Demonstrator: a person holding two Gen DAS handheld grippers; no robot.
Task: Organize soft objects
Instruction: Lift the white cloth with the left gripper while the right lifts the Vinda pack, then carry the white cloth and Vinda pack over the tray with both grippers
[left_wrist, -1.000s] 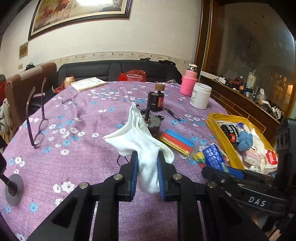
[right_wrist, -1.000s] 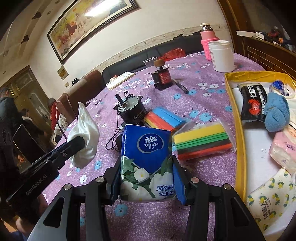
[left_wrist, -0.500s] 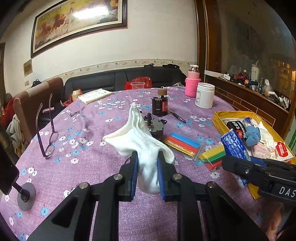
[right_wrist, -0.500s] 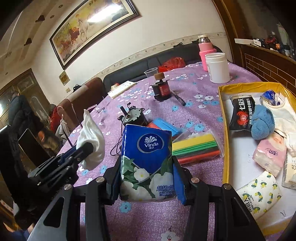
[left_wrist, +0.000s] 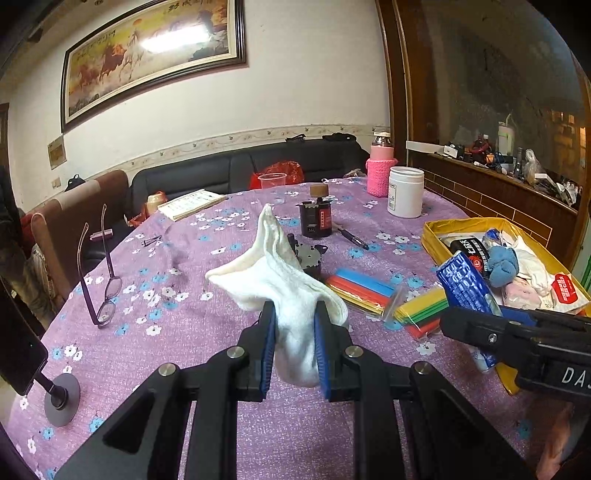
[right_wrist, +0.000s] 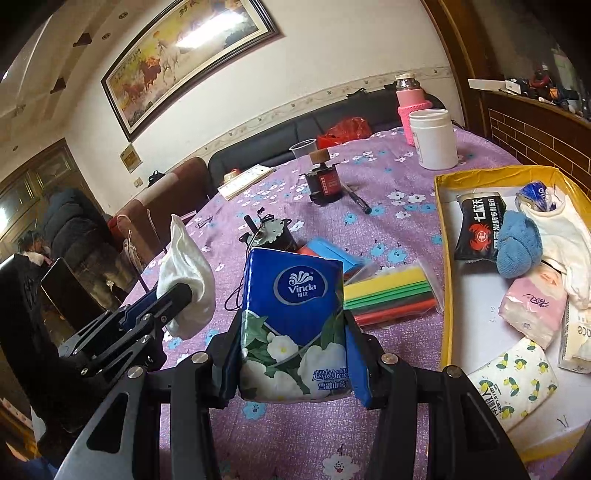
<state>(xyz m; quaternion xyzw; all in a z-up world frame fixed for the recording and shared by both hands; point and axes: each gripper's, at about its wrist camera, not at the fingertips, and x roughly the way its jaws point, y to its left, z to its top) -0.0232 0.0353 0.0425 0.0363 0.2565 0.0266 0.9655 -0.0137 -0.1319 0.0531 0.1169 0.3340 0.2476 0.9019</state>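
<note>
Now we hold both items higher above the purple flowered surface (left_wrist: 140, 332) than a second ago, the view having lifted and pulled back. Our left gripper (left_wrist: 294, 334) pinches the limp white cotton sock (left_wrist: 280, 280), and our right gripper (right_wrist: 293, 354) squeezes the blue soft tissue pack (right_wrist: 291, 317). At the surface's right edge sits the yellow cardboard tray (right_wrist: 445, 295), already holding other soft things. Both loads look ready to travel there; neither is over it yet.
</note>
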